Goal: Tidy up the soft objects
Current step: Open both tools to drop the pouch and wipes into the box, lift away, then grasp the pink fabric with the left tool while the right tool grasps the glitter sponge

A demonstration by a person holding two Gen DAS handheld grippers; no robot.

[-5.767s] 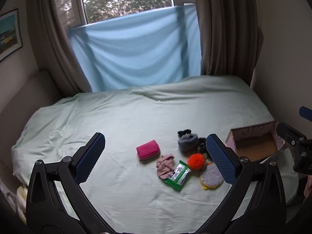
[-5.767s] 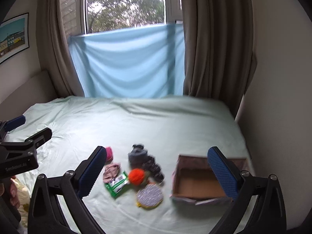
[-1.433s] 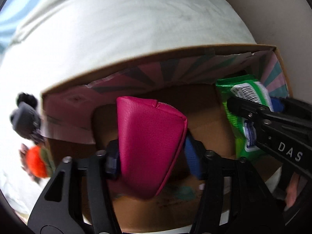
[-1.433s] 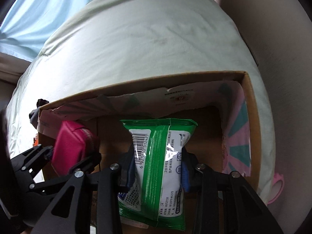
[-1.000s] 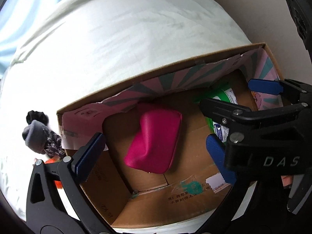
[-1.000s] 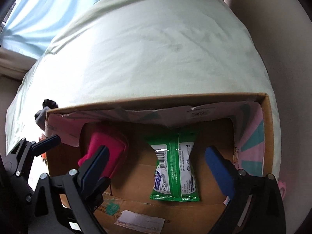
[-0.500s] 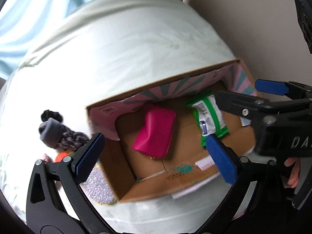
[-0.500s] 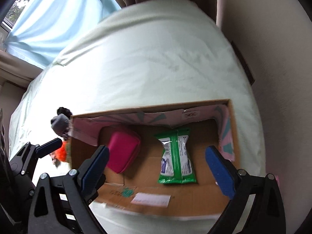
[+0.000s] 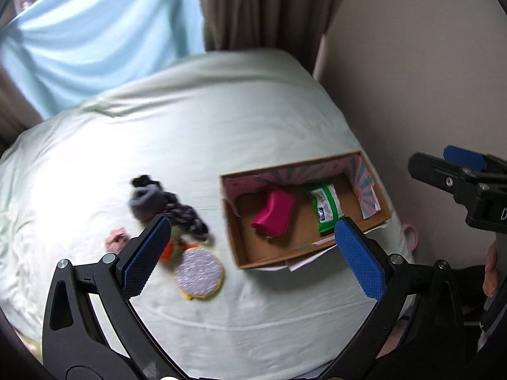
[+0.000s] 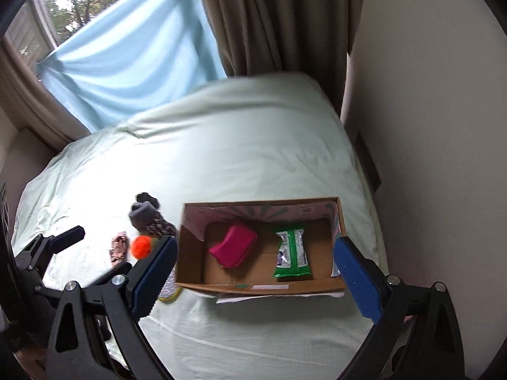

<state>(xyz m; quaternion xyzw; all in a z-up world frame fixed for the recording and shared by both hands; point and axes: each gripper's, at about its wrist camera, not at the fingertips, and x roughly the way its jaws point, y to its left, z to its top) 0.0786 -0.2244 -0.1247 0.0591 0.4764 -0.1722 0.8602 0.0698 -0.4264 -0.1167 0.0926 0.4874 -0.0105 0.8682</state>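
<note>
An open cardboard box (image 9: 228,221) (image 10: 259,203) sits on the pale green bed near its right edge. Inside lie a magenta pouch (image 9: 274,212) (image 10: 233,250) and a green wipes pack (image 9: 326,207) (image 10: 291,253), side by side. Left of the box are a grey rolled sock (image 9: 147,202) (image 10: 142,213), an orange pom-pom (image 10: 141,247), a small pink cloth (image 9: 116,239) and a round silver pad (image 9: 198,274). My left gripper (image 9: 250,223) hangs open and empty above the box's near left side. My right gripper (image 10: 255,242) is open and empty above the box.
A beige wall (image 10: 427,158) runs close along the bed's right edge, with brown curtains (image 10: 279,22) and a blue cloth (image 10: 126,63) at the far end. A dark patterned item (image 9: 187,215) and a black item (image 9: 144,181) lie by the sock. A hand (image 9: 491,272) holds the right gripper.
Both grippers let go of the pouch and the wipes pack inside the box, opened, and have pulled up and back; the whole box and the loose items now show.
</note>
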